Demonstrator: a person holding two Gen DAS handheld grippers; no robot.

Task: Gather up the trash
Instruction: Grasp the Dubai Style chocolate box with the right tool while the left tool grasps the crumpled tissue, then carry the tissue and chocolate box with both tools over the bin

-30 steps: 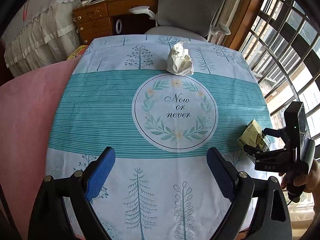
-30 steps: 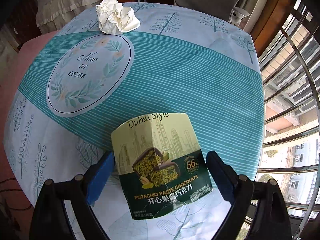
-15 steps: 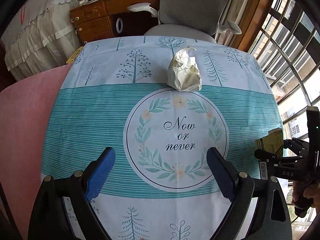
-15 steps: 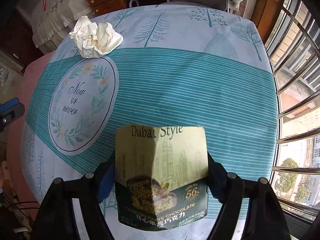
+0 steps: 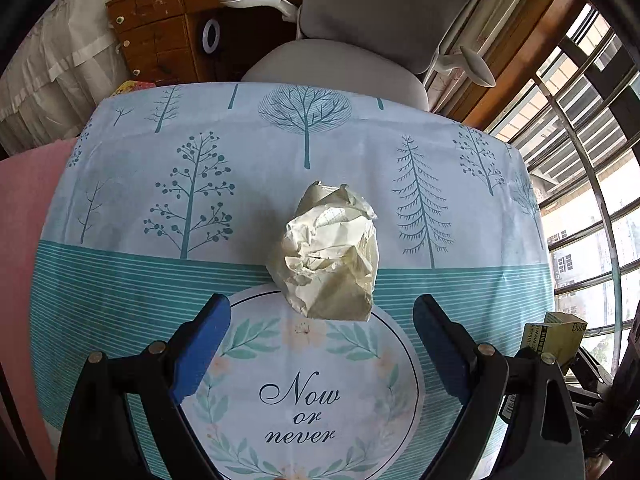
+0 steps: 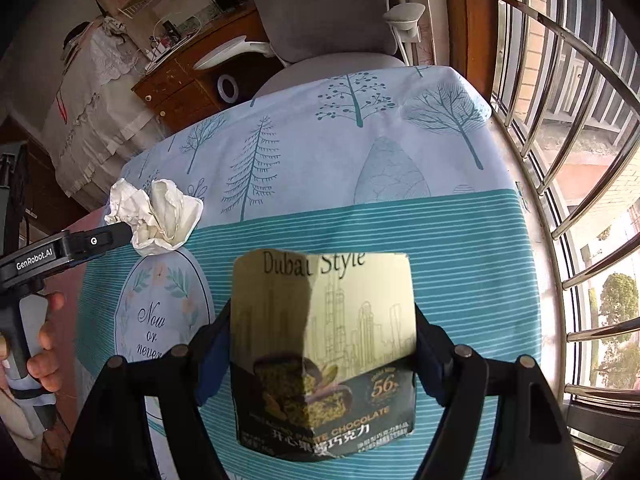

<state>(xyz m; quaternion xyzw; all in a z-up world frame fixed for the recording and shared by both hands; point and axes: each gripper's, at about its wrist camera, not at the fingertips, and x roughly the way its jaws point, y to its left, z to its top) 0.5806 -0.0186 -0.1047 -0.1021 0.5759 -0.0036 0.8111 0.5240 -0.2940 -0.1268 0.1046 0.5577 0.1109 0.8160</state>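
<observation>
On the far left of the right wrist view a hand (image 6: 42, 340) holds the left gripper's black handle, and one finger of that gripper reaches just to the near side of the paper wad (image 6: 158, 216). From the left wrist view, the left gripper (image 5: 322, 322) hangs over the tablecloth (image 5: 120, 280) with its blue pads spread wide and nothing between them; the wad lies just ahead of the tips, on the edge of the round "Now or never" print (image 5: 298, 408) where the teal stripes meet the tree pattern. Whether either pad touches the wad cannot be told.

Farther right, the right gripper (image 6: 322, 344) pinches a chocolate box (image 6: 324, 344) by its two side faces, both pads pressed on the cardboard. The box reads "Dubai Style" at the top and "Pistachio Paste Chocolate" lower down, and it is held above the striped band of the cloth. Its top looks shut, so what is inside cannot be seen. In the left wrist view the same box (image 5: 556, 336) shows at the right edge, beside the table.

Behind the table stands a grey chair (image 5: 360, 20), with a wooden desk (image 5: 160, 28) to its left. Window bars (image 6: 568, 128) fill the right side of both views.
</observation>
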